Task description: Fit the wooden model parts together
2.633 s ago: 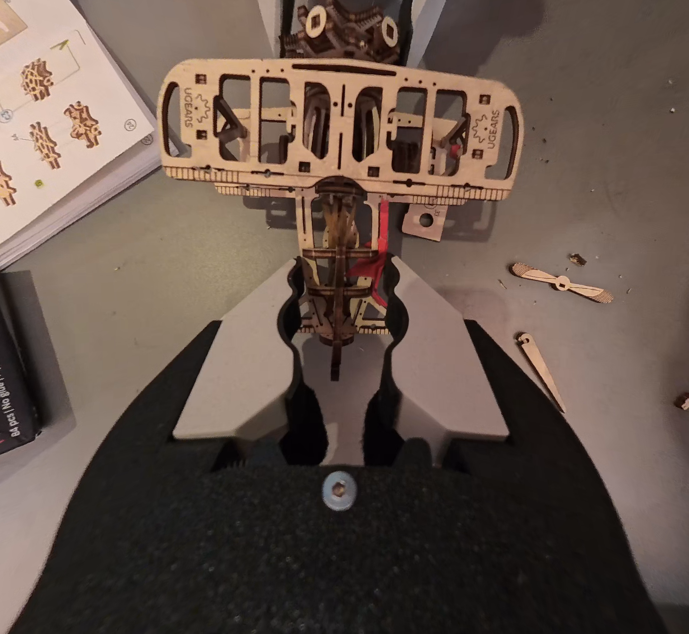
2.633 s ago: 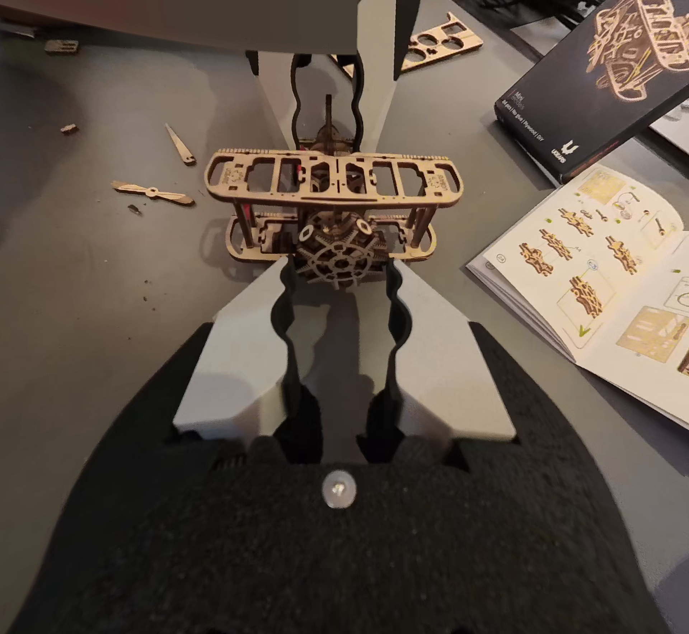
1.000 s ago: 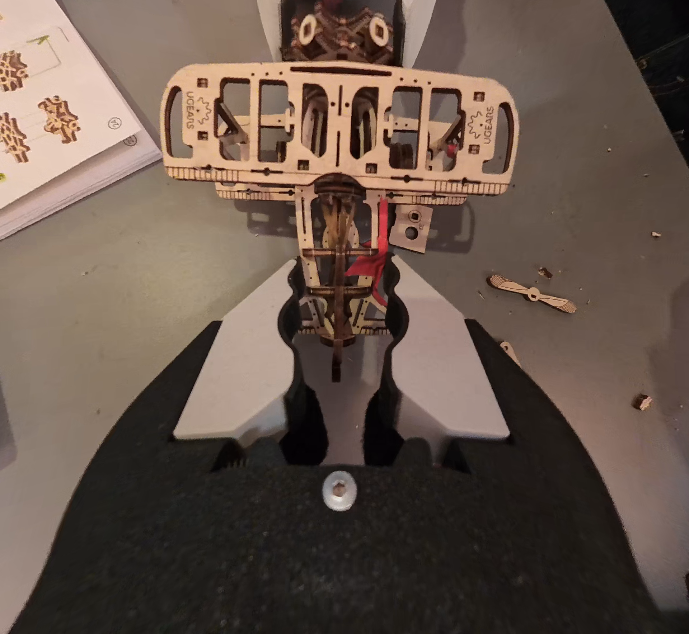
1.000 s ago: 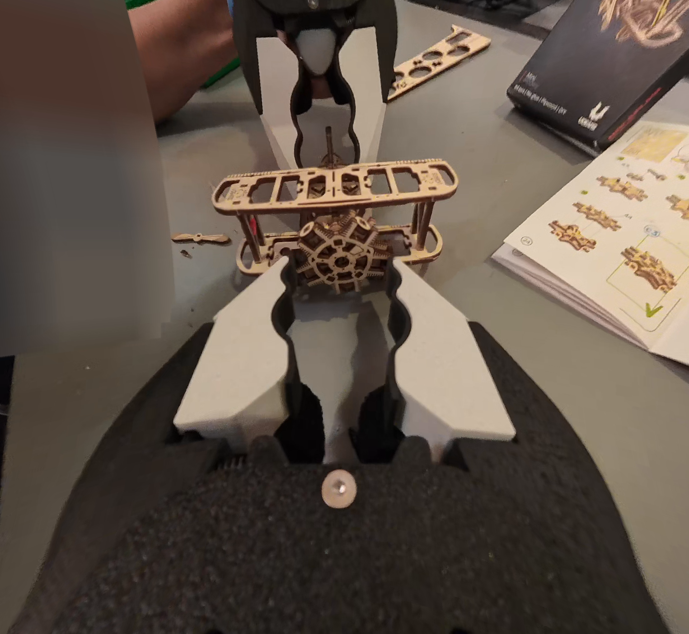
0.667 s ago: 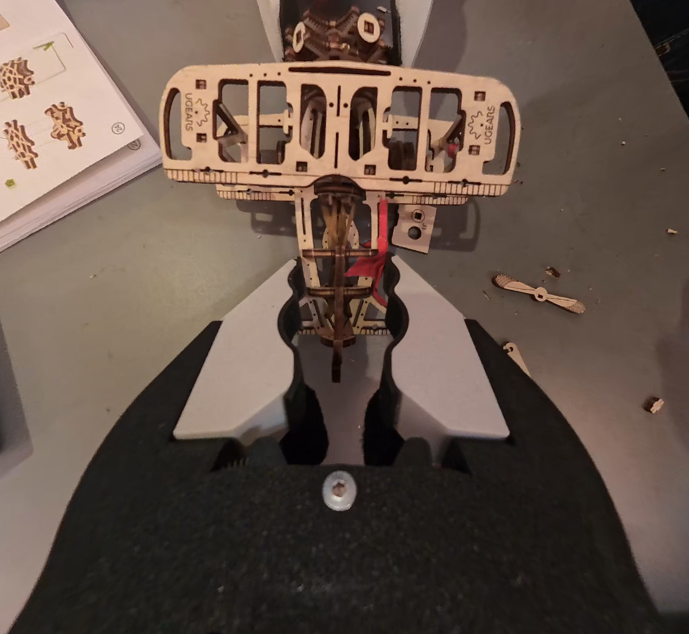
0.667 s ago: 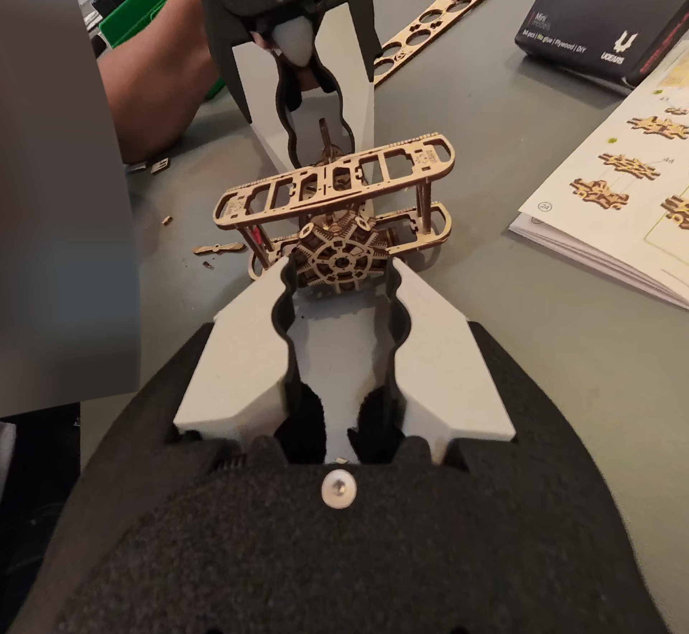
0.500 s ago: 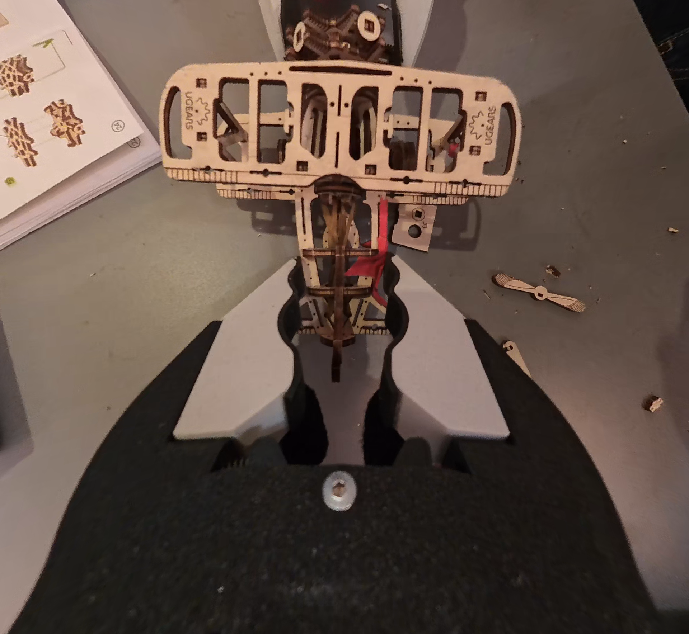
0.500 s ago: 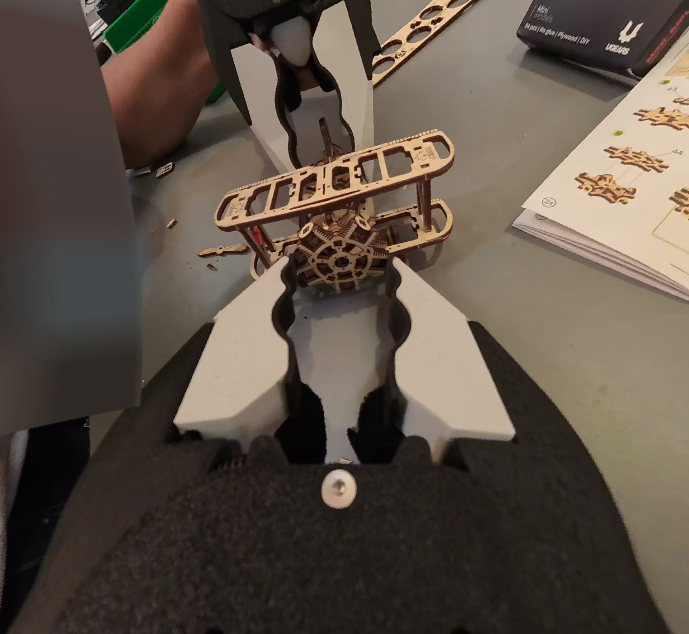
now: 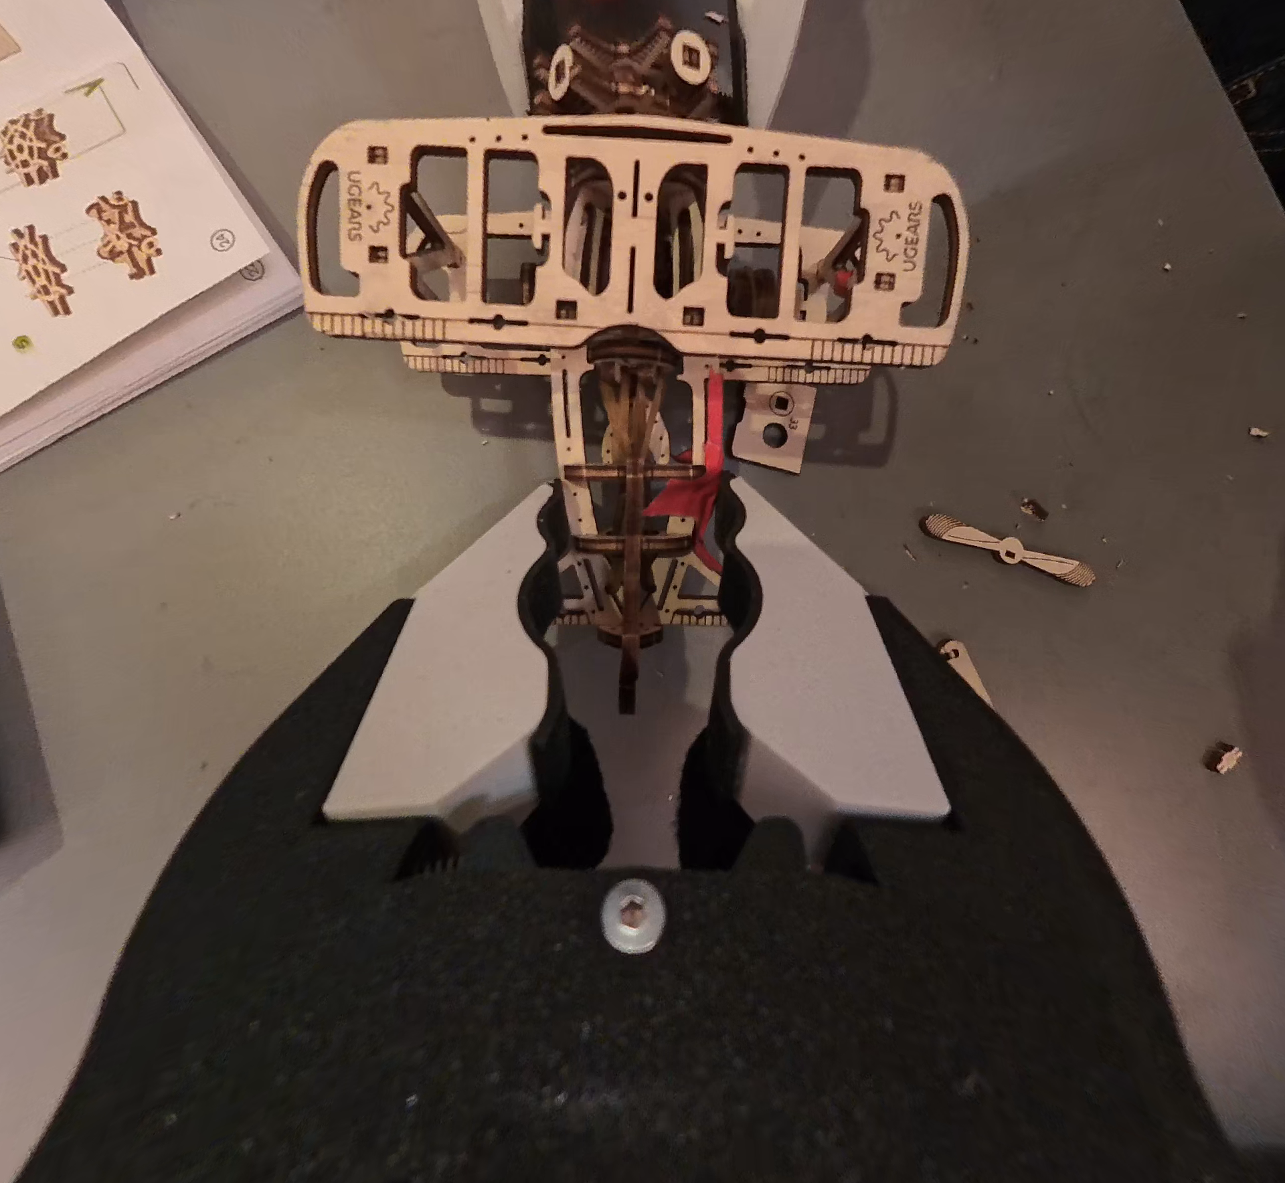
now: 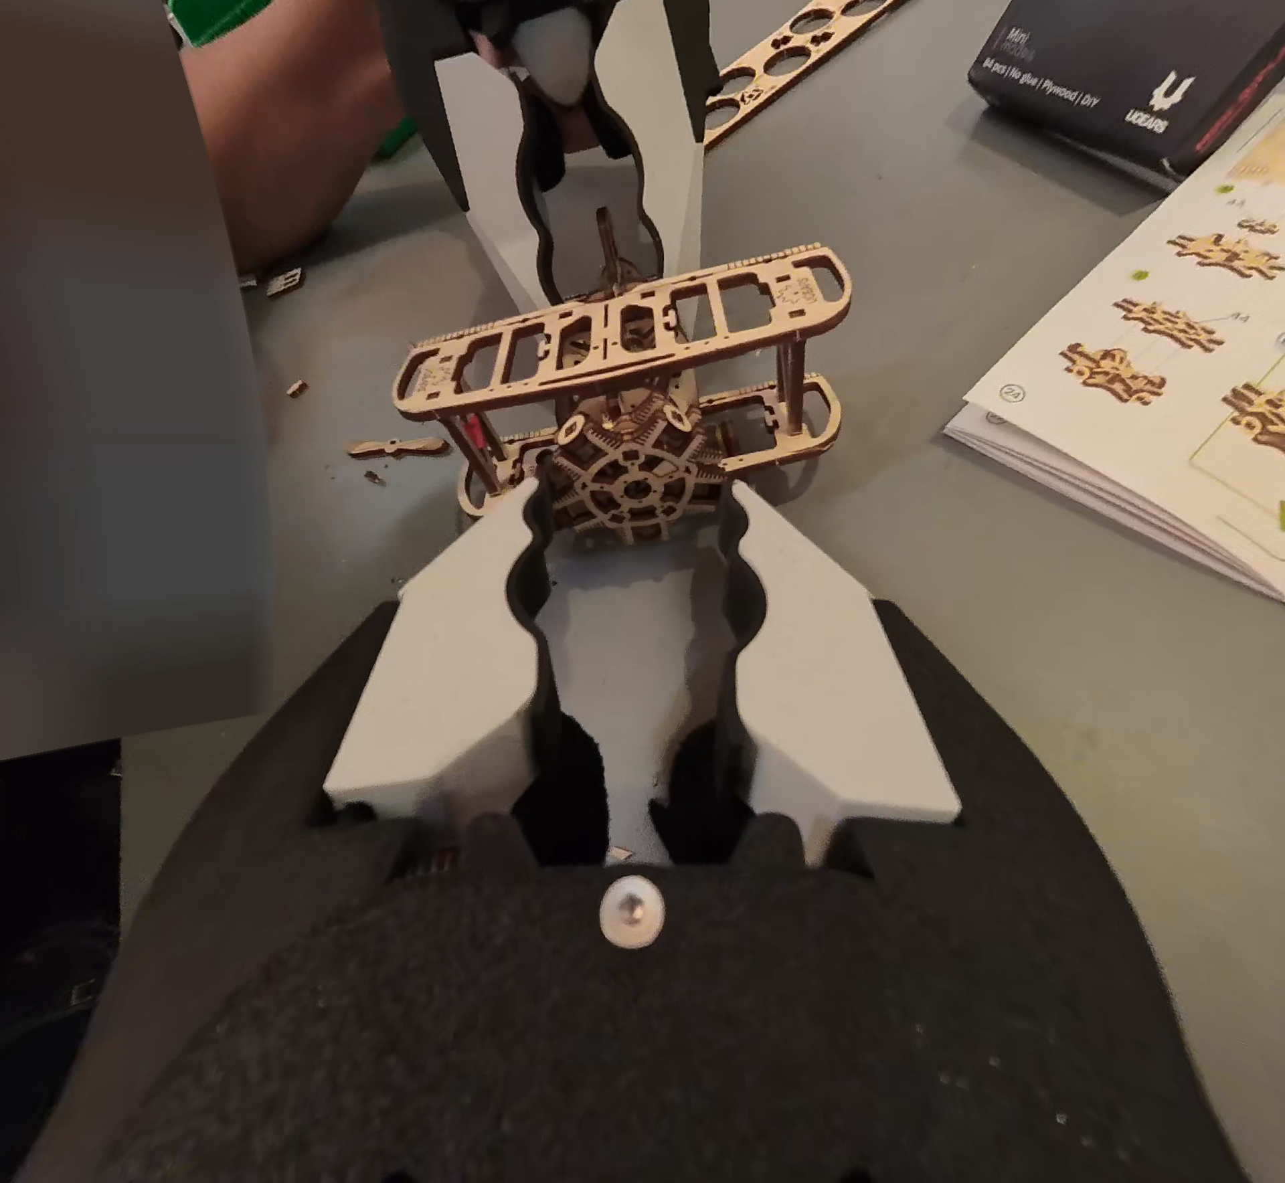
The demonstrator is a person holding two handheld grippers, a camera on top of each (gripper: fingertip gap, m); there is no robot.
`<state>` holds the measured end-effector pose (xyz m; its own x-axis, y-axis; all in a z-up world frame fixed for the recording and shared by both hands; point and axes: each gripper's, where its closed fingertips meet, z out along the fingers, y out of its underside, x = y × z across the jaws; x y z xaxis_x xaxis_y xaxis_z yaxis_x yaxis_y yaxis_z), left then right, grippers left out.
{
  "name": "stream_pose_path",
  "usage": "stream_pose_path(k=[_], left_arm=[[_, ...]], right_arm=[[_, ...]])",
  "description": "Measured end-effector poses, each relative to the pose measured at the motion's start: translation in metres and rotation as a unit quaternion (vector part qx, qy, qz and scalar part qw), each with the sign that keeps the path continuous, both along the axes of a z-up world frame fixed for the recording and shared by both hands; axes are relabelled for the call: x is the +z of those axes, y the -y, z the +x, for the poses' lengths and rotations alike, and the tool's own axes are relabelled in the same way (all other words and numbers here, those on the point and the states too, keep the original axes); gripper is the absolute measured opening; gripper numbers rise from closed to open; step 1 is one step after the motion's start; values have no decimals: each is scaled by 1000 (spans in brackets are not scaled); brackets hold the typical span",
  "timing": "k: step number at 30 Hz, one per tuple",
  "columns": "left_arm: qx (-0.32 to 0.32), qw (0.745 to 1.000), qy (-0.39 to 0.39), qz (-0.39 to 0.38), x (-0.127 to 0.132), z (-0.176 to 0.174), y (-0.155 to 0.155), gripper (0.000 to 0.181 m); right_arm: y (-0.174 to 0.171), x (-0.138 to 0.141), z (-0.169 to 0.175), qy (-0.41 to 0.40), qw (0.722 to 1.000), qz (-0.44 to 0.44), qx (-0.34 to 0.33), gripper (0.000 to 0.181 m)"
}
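One punched wooden strip [image 10: 820, 30], only in right wrist view

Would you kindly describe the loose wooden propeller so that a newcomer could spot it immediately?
Start at the wooden biplane held over the grey table. Beside its tail, the propeller lies flat on the bare table. It is a pale two-bladed strip with a hole in its hub, unlike the tiny dark wood scraps around it.

Wooden biplane model [image 9: 633, 246] tilted, nose+tail clamped
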<state>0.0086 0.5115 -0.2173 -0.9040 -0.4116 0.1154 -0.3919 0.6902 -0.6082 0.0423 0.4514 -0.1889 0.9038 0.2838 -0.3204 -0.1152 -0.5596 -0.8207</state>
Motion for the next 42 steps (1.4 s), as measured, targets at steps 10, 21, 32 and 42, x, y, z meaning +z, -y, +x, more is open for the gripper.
stream_pose_path(k=[10,21,32,42], left_arm=[[2,1000,-2,4,0,0,0,40],[6,1000,-1,27,-1,0,0,40],[15,999,-5,38,-1,0,0,40],[17,999,-7,38,-1,0,3,40]], right_arm=[[0,0,0,10,1000,-8,2,46],[1,-1,-1,70,998,-7,3,46],[3,1,-2,85,996,-1,1,47],[4,-1,-3,95,995,10,4,46]])
